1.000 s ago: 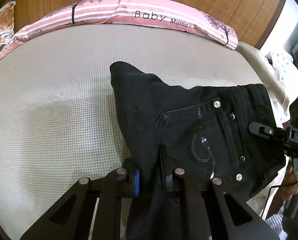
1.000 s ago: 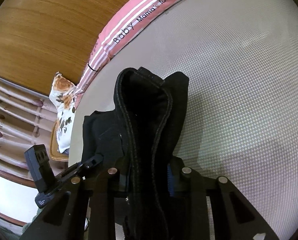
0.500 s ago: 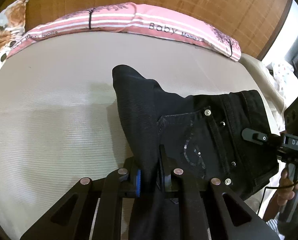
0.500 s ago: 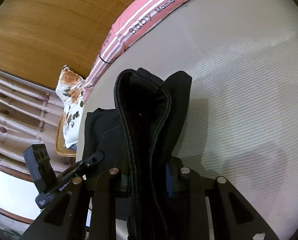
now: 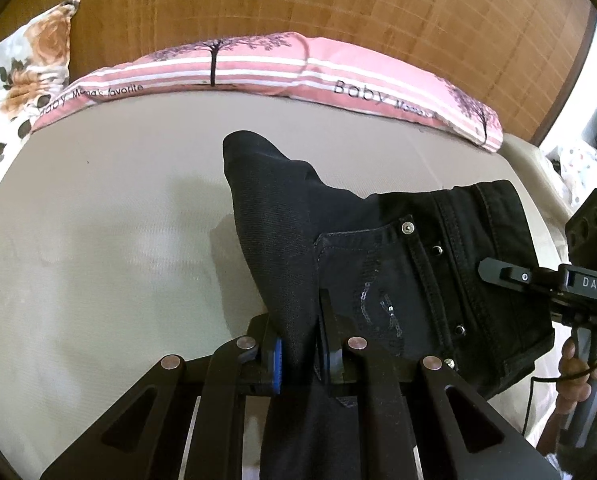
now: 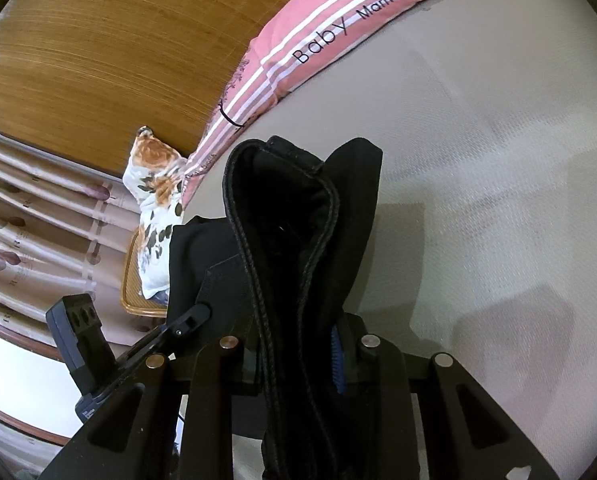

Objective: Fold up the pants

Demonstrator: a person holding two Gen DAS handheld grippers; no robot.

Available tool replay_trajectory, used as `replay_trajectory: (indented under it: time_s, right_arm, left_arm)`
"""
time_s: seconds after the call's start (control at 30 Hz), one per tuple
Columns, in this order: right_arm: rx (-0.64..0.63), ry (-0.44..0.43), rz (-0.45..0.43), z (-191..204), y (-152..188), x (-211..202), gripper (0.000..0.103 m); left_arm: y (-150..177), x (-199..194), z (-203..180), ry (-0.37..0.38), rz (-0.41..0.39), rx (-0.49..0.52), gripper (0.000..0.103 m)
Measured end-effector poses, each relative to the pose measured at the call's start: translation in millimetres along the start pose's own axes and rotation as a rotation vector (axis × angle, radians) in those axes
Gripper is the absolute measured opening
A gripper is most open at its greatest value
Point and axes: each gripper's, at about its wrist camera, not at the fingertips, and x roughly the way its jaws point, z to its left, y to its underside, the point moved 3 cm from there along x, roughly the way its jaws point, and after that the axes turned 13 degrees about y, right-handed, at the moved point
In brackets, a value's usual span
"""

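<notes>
Left wrist view, nearest first: the left claw [image 5: 300, 354] is pinched on a fold of the black pants [image 5: 398, 272], the dark cloth squeezed between its blue-padded fingers [image 5: 275, 364] and rising just ahead of them. To the claw's right the pants spread out, showing a back pocket with rivets and sequin stitching and then the waistband. At that far right end the right claw [image 6: 298, 354] holds the waistband, with a hand [image 5: 574, 376] on its handle. Ahead and to the left lies the beige mattress [image 5: 98, 240]; beyond it a pink striped pillow [image 5: 298, 68] rests against the woven headboard [image 5: 338, 8].

Right wrist view: the right claw is clamped on a thick bunch of the waistband, which stands up just ahead of it. To its left is the left claw; farther off, a floral pillow [image 6: 154, 184].
</notes>
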Motion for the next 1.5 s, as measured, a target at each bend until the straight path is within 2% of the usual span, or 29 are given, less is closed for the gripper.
replay_trajectory:
  time_s: [0.43, 0.7, 0.77, 0.83, 0.97, 1.0, 1.2, 1.5]
  right_arm:
    - [-0.009, -0.008, 0.01, 21, -34, 27, 0.023]
    - [-0.005, -0.005, 0.026, 29, -49, 51, 0.023]
    - [-0.02, 0.021, 0.015, 27, -49, 55, 0.023]
    - [-0.042, 0.096, -0.001, 21, -48, 62, 0.025]
    - [-0.056, 0.192, -0.014, 5, -44, 70, 0.046]
    - [-0.067, 0.208, -0.022, 4, -41, 69, 0.048]
    - [-0.144, 0.283, -0.05, 6, -22, 54, 0.049]
    - [-0.228, 0.383, -0.104, 5, 15, 28, 0.052]
  left_arm:
    - [-54, 14, 38, -0.027, -0.027, -0.017, 0.014]
    - [-64, 27, 67, -0.043, -0.02, -0.045, 0.014]
    - [-61, 34, 74, -0.048, -0.01, -0.041, 0.014]
    - [-53, 48, 84, -0.073, 0.027, -0.036, 0.017]
    - [-43, 56, 93, -0.099, 0.026, -0.041, 0.033]
    - [-41, 55, 92, -0.122, 0.02, -0.033, 0.039]
    - [-24, 48, 82, -0.185, 0.03, 0.018, 0.048]
    - [23, 26, 72, -0.214, 0.011, 0.006, 0.05]
